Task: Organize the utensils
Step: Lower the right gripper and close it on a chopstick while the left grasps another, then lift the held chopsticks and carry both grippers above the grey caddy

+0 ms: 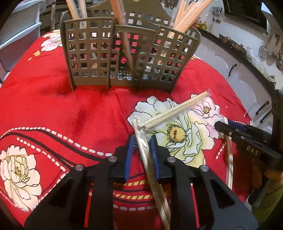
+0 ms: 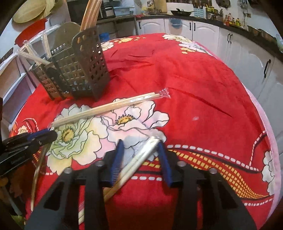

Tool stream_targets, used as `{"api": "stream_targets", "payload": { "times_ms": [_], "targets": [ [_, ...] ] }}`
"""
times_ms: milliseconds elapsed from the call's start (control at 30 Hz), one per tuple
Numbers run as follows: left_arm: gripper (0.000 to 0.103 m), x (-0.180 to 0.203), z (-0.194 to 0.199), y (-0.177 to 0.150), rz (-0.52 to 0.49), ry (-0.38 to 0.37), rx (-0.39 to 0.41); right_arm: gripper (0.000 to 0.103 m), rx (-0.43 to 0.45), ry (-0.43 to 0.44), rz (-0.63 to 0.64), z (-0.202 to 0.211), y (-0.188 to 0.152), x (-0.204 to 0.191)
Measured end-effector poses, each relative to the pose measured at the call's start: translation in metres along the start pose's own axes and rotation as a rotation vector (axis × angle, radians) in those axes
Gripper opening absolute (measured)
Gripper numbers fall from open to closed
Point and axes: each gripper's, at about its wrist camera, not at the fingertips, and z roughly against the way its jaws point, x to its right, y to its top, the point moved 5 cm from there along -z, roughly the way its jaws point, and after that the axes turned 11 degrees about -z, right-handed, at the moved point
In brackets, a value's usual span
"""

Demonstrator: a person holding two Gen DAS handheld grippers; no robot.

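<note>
A grey lattice utensil holder (image 1: 123, 58) (image 2: 79, 70) stands at the far side of the red floral cloth, with several chopsticks upright in it. One wrapped chopstick pair (image 1: 176, 109) (image 2: 106, 109) lies loose on the cloth in front of it. My left gripper (image 1: 142, 141) (image 2: 47, 135) is shut on a second wrapped pair (image 1: 155, 185) (image 2: 38, 169), which runs back under the hand. My right gripper (image 2: 140, 144) (image 1: 219, 125) straddles a third wrapped pair (image 2: 138, 161) (image 1: 230, 159). That pair lies slantwise between the blue pads, its tip at the right pad and a gap beside the left pad.
The red cloth (image 2: 194, 88) covers a round table whose edge falls away at the right. White cabinets (image 2: 238, 53) and a dark counter with cookware (image 2: 182, 12) stand beyond it. Pale drawers (image 1: 19, 26) are behind the holder on the left.
</note>
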Motion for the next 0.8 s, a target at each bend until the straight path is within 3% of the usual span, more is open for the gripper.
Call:
{"api": "stream_targets", "payload": {
  "times_ms": [133,500,800],
  "targets": [
    [0.009,-0.002,-0.001,0.0,0.011,-0.012,0.001,0.02,0.001,0.033,-0.043,0.0,0.005,0.006],
    [0.004,-0.024,0.008,-0.001,0.08,-0.028,0.023,0.012,0.001,0.093,-0.075,0.001,0.008,-0.003],
    [0.004,-0.053,0.023,-0.011,0.149,-0.035,0.012,0.008,0.013,0.14,-0.023,0.006,0.013,-0.033]
  ]
}}
